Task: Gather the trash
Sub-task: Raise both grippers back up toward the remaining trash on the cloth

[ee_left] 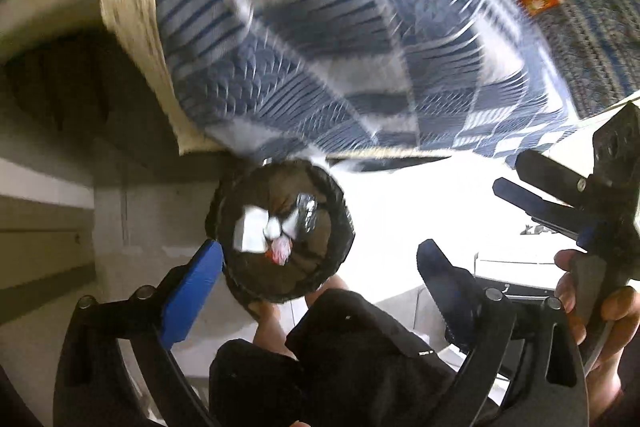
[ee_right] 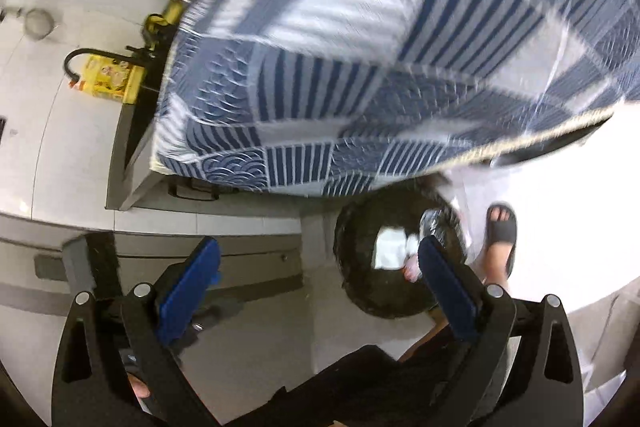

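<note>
Bin (ee_left: pixel 280 235) holding dropped trash: you are hovering both tools, left (ee_left: pixel 320 275) and right (ee_right: pixel 320 279), wide open and empty, needing more table (ee_right: pixel 360 67) litter next.

Bin (ee_left: pixel 280 231) on floor just before table (ee_left: pixel 320 47), trash (ee_left: pixel 260 231) inside bin
</note>
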Demonstrator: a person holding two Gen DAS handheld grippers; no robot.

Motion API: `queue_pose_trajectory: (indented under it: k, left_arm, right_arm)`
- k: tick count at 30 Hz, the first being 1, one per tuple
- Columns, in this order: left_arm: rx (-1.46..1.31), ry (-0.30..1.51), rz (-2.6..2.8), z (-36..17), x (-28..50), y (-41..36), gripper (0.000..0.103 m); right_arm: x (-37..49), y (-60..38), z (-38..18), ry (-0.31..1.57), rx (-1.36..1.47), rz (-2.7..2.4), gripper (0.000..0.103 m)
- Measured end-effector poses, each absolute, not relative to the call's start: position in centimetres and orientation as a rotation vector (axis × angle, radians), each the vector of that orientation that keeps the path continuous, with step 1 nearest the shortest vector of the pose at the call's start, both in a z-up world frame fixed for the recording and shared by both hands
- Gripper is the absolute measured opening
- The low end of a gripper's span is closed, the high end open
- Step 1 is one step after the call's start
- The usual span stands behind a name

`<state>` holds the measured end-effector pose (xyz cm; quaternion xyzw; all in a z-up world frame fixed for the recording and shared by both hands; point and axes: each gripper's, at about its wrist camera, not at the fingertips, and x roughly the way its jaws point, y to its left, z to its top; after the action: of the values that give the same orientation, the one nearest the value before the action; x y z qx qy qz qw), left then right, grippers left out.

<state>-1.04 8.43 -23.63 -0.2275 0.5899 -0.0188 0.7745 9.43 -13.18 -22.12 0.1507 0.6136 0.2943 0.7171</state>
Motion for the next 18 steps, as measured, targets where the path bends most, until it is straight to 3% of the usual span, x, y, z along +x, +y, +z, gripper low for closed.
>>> queue_pose_trajectory:
  k: [18]
  left_arm:
    - [-0.349, 0.996, -0.038, -11.7, -1.0, 9.0, 0.096]
  right_arm:
    - [6.1, -13.7, -11.0, 1.015, 0.202, 0.681, 0.098]
